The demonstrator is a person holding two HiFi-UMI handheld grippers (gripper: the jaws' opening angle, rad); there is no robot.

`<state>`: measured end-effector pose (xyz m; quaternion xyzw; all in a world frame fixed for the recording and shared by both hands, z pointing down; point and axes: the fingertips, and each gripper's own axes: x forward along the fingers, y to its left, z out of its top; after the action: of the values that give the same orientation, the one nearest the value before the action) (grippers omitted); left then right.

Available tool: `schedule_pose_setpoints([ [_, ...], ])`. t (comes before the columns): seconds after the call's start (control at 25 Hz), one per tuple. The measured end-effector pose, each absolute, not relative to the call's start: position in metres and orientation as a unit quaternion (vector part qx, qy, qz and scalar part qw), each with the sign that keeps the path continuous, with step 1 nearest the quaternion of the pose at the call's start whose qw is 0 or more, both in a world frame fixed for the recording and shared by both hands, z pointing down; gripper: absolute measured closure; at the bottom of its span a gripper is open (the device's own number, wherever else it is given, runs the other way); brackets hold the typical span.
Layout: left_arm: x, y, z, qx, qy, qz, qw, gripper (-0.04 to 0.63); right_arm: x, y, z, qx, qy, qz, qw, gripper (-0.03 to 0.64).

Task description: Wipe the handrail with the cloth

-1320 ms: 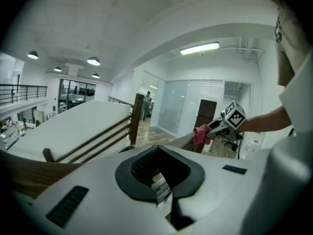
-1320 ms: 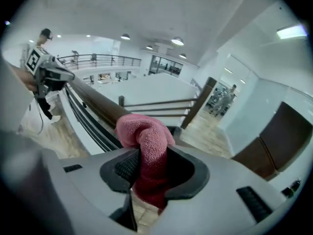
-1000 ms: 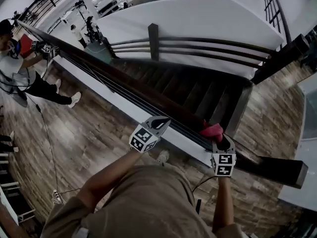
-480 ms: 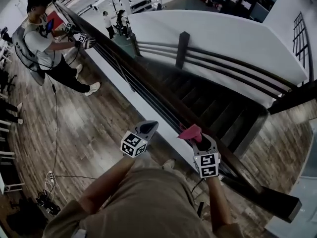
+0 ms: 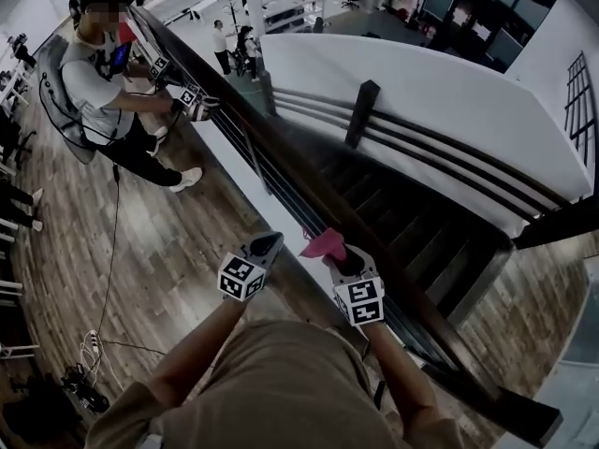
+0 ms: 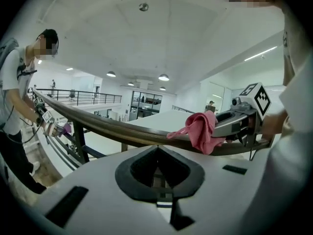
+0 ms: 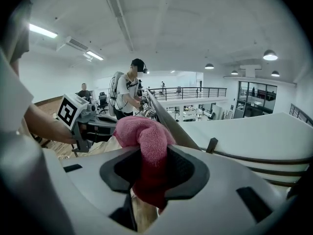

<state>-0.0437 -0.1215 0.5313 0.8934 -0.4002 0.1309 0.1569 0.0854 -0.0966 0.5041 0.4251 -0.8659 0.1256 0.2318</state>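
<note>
A dark wooden handrail (image 5: pixel 271 162) runs from the upper left to the lower right of the head view. My right gripper (image 5: pixel 335 253) is shut on a pink cloth (image 5: pixel 323 243) and presses it onto the rail top. In the right gripper view the cloth (image 7: pixel 146 143) bulges out between the jaws, with the handrail (image 7: pixel 164 115) just behind it. My left gripper (image 5: pixel 269 242) hovers left of the rail, shut and holding nothing. The left gripper view shows the handrail (image 6: pixel 112 131), the cloth (image 6: pixel 201 129) draped over it, and the right gripper (image 6: pixel 234 125) behind the cloth.
Another person (image 5: pixel 98 82) stands at the far upper-left stretch of the rail, holding grippers (image 5: pixel 192 96) against it. Beyond the rail a stairwell (image 5: pixel 402 223) drops away, with a white wall (image 5: pixel 421 101) behind. A cable and power strip (image 5: pixel 91 346) lie on the wooden floor.
My right gripper has slid the cloth along the handrail toward the other person. The left gripper has kept pace beside it, and the head view has swung to show more of that person.
</note>
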Motion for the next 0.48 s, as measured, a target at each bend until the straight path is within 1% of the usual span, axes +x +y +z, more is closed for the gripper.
schedule_pose_setpoints([
  [0.28, -0.164, -0.250, 0.537, 0.888, -0.411, 0.128, 0.164, 0.578, -0.048, -0.230, 0.528, 0.442, -0.854, 0.161, 0.221, 0.472],
  [0.48, -0.258, -0.321, 0.559, 0.890, -0.399, 0.139, 0.173, 0.578, -0.158, -0.312, 0.586, 0.482, -0.822, 0.223, 0.205, 0.472],
])
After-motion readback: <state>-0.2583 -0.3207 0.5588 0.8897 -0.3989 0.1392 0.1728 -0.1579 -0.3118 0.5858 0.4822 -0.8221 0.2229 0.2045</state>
